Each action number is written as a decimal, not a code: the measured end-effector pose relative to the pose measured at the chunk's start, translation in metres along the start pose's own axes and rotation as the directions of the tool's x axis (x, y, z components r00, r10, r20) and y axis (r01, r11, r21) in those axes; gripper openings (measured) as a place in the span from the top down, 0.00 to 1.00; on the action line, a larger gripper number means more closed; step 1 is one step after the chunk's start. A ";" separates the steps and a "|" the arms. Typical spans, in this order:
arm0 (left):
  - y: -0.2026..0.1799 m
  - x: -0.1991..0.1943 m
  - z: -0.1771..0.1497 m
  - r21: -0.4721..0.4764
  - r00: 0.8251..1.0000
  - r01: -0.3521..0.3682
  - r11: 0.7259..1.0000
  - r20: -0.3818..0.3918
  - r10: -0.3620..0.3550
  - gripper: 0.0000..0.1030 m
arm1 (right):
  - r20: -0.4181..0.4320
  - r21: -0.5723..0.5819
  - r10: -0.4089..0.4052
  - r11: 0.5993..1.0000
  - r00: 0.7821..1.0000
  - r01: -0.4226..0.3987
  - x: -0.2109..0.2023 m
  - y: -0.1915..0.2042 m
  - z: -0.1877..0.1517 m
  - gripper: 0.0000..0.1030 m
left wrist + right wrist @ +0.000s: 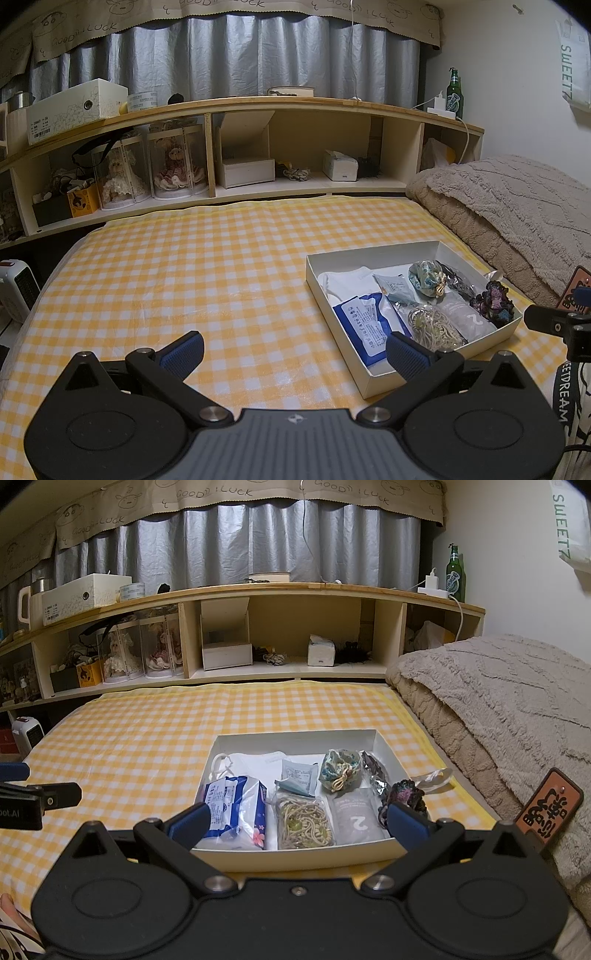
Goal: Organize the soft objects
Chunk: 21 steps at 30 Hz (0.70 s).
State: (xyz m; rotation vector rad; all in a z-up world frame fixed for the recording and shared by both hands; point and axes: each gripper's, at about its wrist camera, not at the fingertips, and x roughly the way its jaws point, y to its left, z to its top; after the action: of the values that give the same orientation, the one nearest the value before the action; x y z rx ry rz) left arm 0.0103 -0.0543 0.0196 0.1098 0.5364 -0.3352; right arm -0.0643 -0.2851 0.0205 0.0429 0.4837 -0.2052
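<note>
Left wrist view
Left gripper (293,350): jaws spread wide, nothing between them, above the yellow checked bedsheet (184,277).
White box (369,254): ahead and to the right of the gripper; its near corner lies just beyond the right fingertip (406,352).
Contents: blue tissue pack (364,325), beige cord bundle (434,325), floral drawstring pouch (426,278), dark crocheted piece (495,299) at the box's far right wall.

Right wrist view
Right gripper (297,821): jaws wide apart, holding nothing.
White box (295,736): directly ahead, its near wall between the two fingers.
Tissue pack (236,805): just beyond the left fingertip (190,821).
Crocheted piece (404,794): just past the right fingertip.
Beige blanket (498,701): right of the gripper.
</note>
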 end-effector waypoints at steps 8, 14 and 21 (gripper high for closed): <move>0.000 0.000 0.000 -0.001 1.000 -0.002 1.000 -0.001 0.002 0.00 | -0.001 0.001 0.000 1.000 1.000 0.000 0.000 0.000 0.000 0.00; 0.000 -0.001 0.000 0.000 1.000 -0.001 1.000 0.000 0.001 0.00 | -0.001 0.001 0.000 1.000 1.000 0.000 0.000 0.000 0.000 0.00; -0.001 -0.001 -0.001 -0.001 1.000 -0.005 1.000 0.000 0.005 0.00 | -0.001 0.001 0.001 1.000 1.000 -0.001 0.000 0.000 0.000 0.00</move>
State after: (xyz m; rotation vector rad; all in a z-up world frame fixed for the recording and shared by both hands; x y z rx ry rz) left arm 0.0086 -0.0543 0.0188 0.1102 0.5365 -0.3301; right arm -0.0640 -0.2854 0.0205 0.0443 0.4849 -0.2048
